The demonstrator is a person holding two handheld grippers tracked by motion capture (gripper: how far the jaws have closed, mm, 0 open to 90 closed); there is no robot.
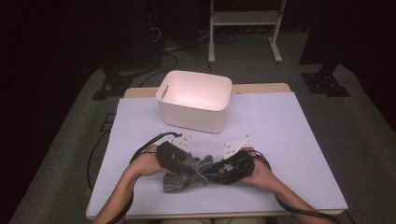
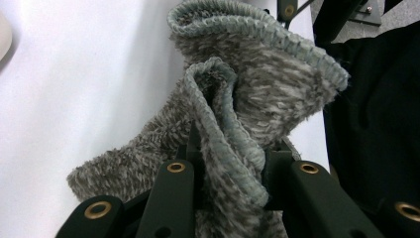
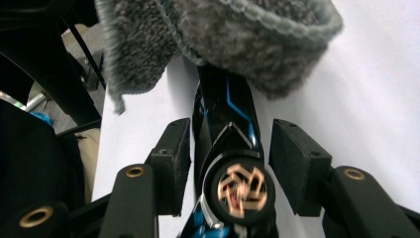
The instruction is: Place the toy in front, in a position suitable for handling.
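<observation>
Left gripper (image 2: 229, 163): one; jaws closed on the hemmed edge of the cloth.
Right gripper (image 3: 230, 166): one; jaws parted, not pressing, around a black-and-blue object (image 3: 233, 148).
Cloth (image 1: 187, 173): one, grey and fluffy; held up between both grippers at the near table edge.
Bin (image 1: 194, 100): one, white; placed farther back on the table (image 1: 299, 140).

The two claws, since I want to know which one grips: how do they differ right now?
The left claw is shut on the grey sock, pinching its edge; the right claw stands open. A black and blue toy sits between the right claw's pads with gaps on both sides, while the left claw's jaws press fabric. Both have black jaws and lie low over the white table cover.
</observation>
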